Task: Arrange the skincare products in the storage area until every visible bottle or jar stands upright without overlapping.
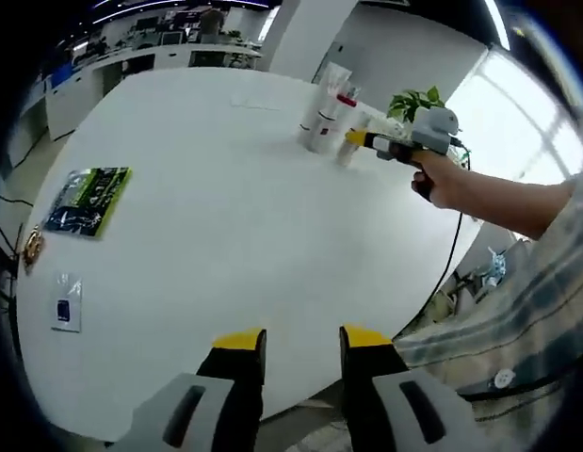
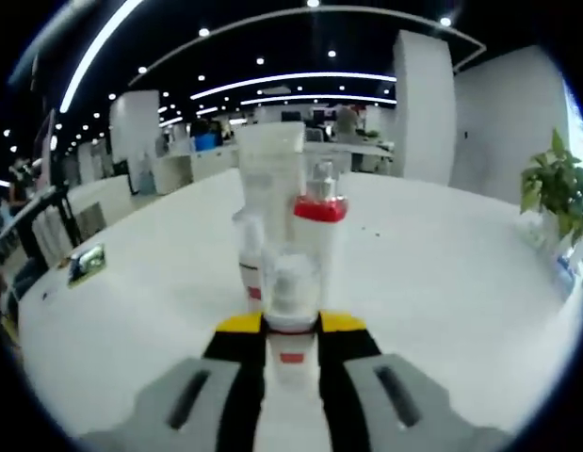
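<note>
A cluster of white skincare products [image 1: 321, 118] stands upright at the far side of the white table [image 1: 225, 226]. In the right gripper view I see a tall white tube [image 2: 269, 174], a bottle with a red collar [image 2: 321, 235] and a smaller bottle with a red band [image 2: 246, 268]. In front of them, a small white bottle with a clear cap [image 2: 291, 287] stands upright, and my right gripper [image 2: 291, 328] is shut on it. My left gripper [image 1: 300, 341] hovers open over the near table edge, holding nothing. The right gripper [image 1: 362, 141], held by a hand, is beside the cluster.
A green packet [image 1: 89, 200], a small clear sachet [image 1: 67, 303] and a gold item [image 1: 32, 247] lie along the table's left side. A potted plant [image 2: 555, 193] stands at the table's far right. Office desks lie beyond the table.
</note>
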`<state>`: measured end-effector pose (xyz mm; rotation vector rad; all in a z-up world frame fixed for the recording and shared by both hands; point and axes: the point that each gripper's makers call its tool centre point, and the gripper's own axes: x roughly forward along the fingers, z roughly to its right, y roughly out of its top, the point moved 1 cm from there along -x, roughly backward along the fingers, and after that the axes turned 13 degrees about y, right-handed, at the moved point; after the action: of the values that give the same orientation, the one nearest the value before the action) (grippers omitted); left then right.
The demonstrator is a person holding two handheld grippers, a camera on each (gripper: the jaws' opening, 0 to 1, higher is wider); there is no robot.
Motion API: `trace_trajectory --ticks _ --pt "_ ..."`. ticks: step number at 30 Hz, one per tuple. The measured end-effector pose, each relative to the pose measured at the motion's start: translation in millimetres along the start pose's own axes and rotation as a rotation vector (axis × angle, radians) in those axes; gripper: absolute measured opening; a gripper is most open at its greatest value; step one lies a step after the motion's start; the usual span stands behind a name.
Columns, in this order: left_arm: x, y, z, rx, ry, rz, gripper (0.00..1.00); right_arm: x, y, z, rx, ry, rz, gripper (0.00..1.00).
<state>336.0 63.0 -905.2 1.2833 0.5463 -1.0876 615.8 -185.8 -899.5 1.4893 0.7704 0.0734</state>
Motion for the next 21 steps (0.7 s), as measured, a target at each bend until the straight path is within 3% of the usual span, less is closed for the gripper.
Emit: trace_trajectory --ticks 6,13,21 --pt "-7.1 -1.6 7.1 -0.011 -0.025 0.026 0.35 9.5 1.3 7.8 0.021 -0.019 0.016 0.18" --pt "-11.6 -9.9 0.3 -0.022 0.001 0.011 0.35 18.8 11.9 7.3 -0.060 -0.034 0.027 0.18" --pt "-15.3 -15.3 -5.7 -0.045 0.031 0.008 0.35 20.0 9.6 15.6 -0.032 -0.065 0.049 0.18"
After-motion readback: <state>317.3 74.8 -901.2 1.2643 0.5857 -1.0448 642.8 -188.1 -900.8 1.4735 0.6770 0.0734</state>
